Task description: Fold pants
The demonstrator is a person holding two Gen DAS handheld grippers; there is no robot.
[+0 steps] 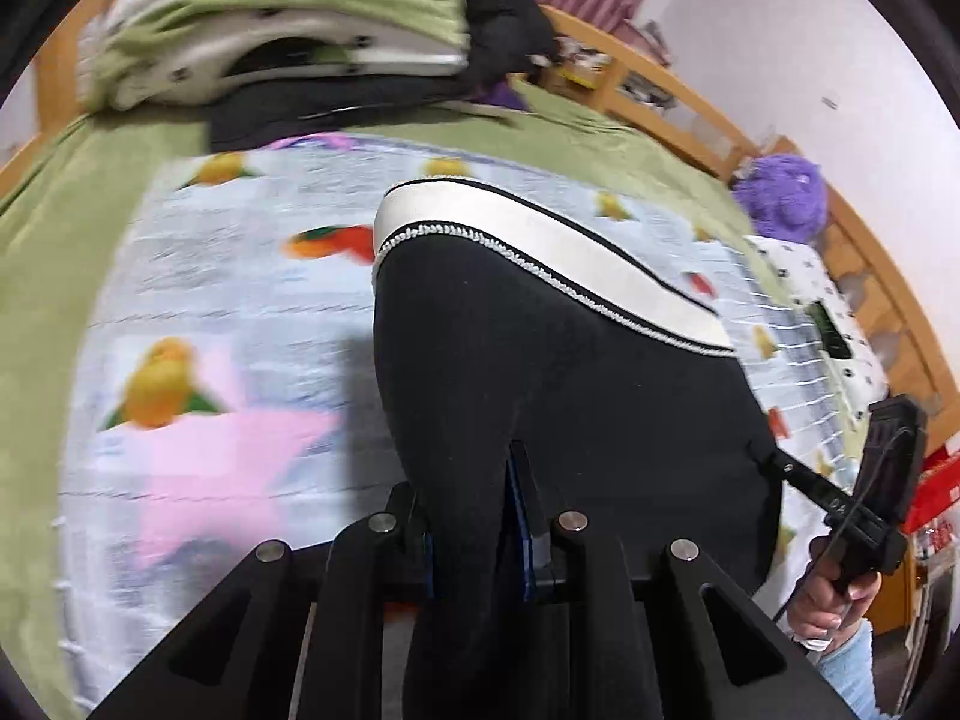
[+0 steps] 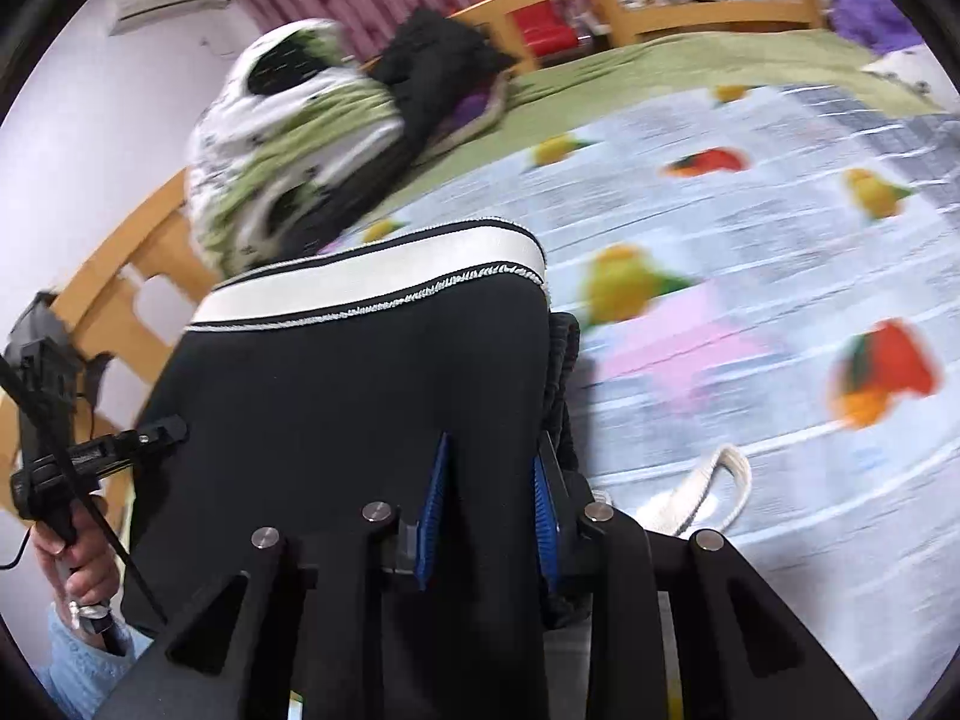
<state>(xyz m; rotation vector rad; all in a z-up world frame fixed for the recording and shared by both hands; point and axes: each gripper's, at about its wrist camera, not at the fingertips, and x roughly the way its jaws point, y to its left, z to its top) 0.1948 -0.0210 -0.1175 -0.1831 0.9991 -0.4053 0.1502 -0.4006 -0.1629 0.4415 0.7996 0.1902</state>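
Above one fruit-print blanket [image 1: 240,276], two grippers' jaws clench one pair of black pants [image 1: 540,372].

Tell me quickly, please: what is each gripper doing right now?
Left gripper: closed on the black pants.
Right gripper: closed on the same pants, near their edge.

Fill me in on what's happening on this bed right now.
A person is folding a pair of black pants with a white waistband, using a handheld gripper in each hand. The left gripper and the right gripper both have their jaws clamped on the dark fabric. The waistband end hangs out ahead of both cameras, over a fruit-print blanket spread on the bed. Both views are motion-blurred. A heap of green and white bedding sits at the far end.
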